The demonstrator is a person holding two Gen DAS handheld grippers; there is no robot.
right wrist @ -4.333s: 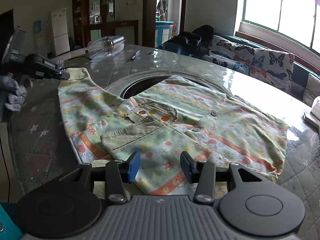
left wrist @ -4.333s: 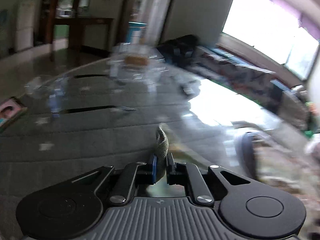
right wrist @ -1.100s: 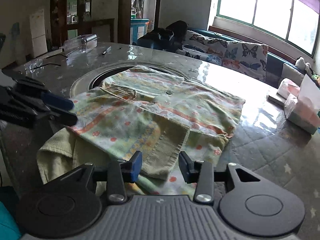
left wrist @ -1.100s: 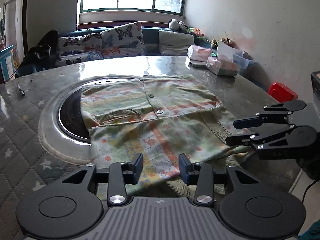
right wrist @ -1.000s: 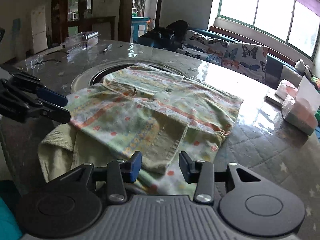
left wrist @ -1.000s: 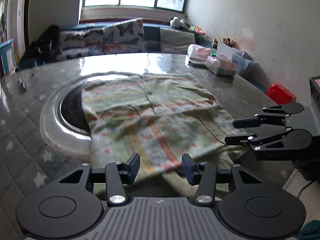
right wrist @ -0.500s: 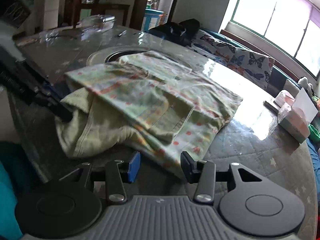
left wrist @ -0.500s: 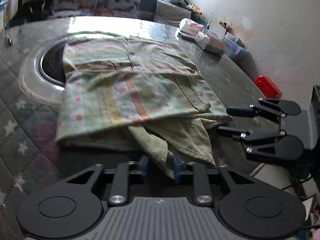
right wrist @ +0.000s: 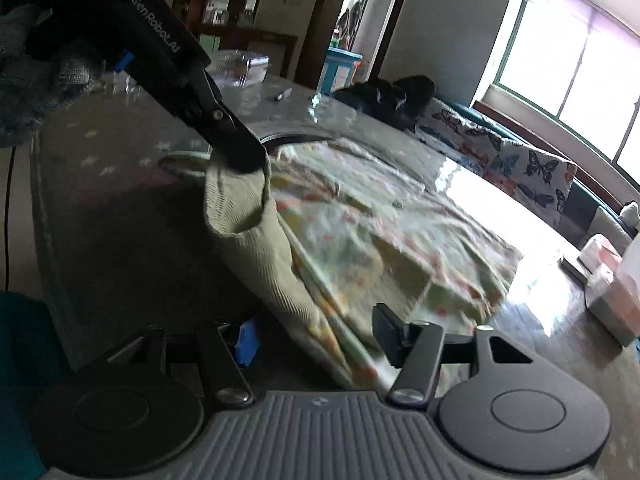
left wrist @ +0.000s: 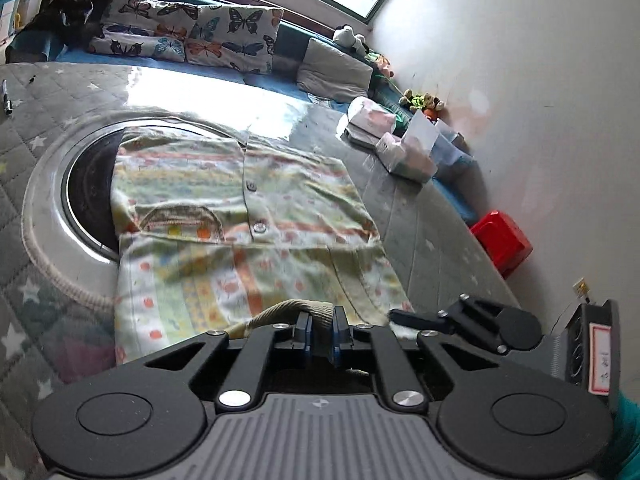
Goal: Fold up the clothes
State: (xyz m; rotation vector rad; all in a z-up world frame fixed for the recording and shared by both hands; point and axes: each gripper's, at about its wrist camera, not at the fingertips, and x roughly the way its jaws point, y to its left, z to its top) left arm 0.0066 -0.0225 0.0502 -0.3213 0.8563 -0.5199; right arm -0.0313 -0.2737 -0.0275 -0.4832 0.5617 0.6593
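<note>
left gripper (left wrist: 320, 330) tilted down, pinching shirt cuff (left wrist: 294, 306) raised off table (left wrist: 420, 216)

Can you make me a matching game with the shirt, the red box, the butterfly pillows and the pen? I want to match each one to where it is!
Things:
1. shirt
2. red box
3. butterfly pillows
4. pen

Places:
A. on the sofa under the window
B. far left on the table
C. spread on the table, its edge pinched up
D. down beside the table, by the wall

Pairs: 1-C, 2-D, 3-A, 4-B
</note>
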